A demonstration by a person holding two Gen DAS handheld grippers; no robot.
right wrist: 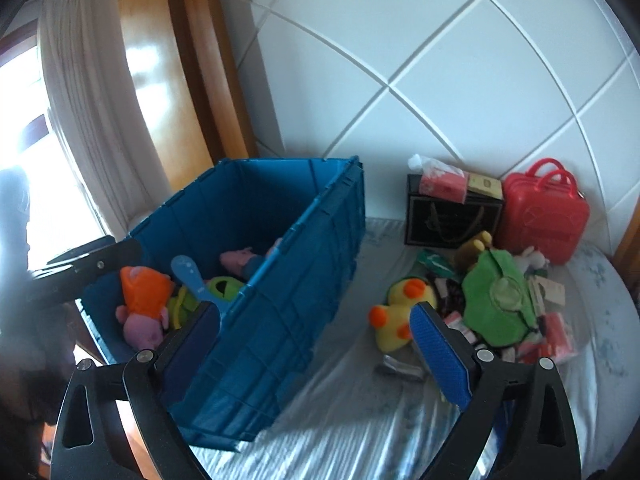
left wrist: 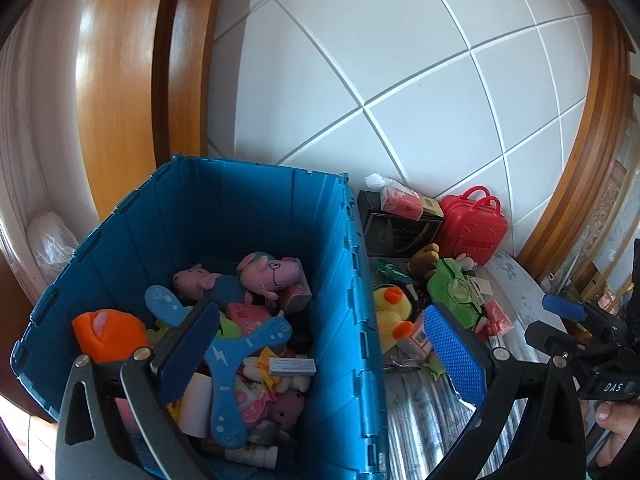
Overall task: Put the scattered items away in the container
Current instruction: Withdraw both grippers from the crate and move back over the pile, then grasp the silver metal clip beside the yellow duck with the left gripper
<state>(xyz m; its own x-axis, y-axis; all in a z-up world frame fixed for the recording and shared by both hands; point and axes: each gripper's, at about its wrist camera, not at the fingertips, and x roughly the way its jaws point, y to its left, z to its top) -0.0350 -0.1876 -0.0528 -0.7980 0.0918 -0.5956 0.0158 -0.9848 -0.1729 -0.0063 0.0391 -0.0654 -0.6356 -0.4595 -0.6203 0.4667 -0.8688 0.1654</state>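
the blue crate (left wrist: 344, 280) stands on a bed covered in a pale patterned sheet (right wrist: 340, 420), pushed up against a white panelled headboard (left wrist: 400, 80) with a wooden frame (left wrist: 116, 80) to one side. inside the crate lie two pink pig plush toys (left wrist: 256, 276), a blue three-armed boomerang (left wrist: 224, 356), an orange plush (left wrist: 108, 332), a green toy (right wrist: 224, 288) and a jumble of small packets and boxes. the left tool (left wrist: 320, 356) hangs over the crate's near wall with its jaws spread wide, one finger above the crate's contents and the other outside it over the sheet; nothing is gripped between them. the right tool (right wrist: 312, 352) is likewise wide open and empty, its jaws having just been opening, with the crate's long side wall seen through the gap and the scattered heap off to one side. in the left wrist view the right tool also shows at the frame edge, held by a hand (left wrist: 616, 416) whose fingers are partly visible. the heap still on the bed sits just beside the crate: a yellow duck plush (right wrist: 396, 316) nearest the crate, a green pouch (right wrist: 496, 308), a brown plush (right wrist: 472, 248), several small red packets (right wrist: 556, 332), and behind them a black gift bag (right wrist: 452, 220) with a tissue pack (right wrist: 440, 180) resting on it and a red toy suitcase (right wrist: 544, 216) against the headboard. a white curtain (right wrist: 84, 120) hangs by a bright window in the right wrist view.
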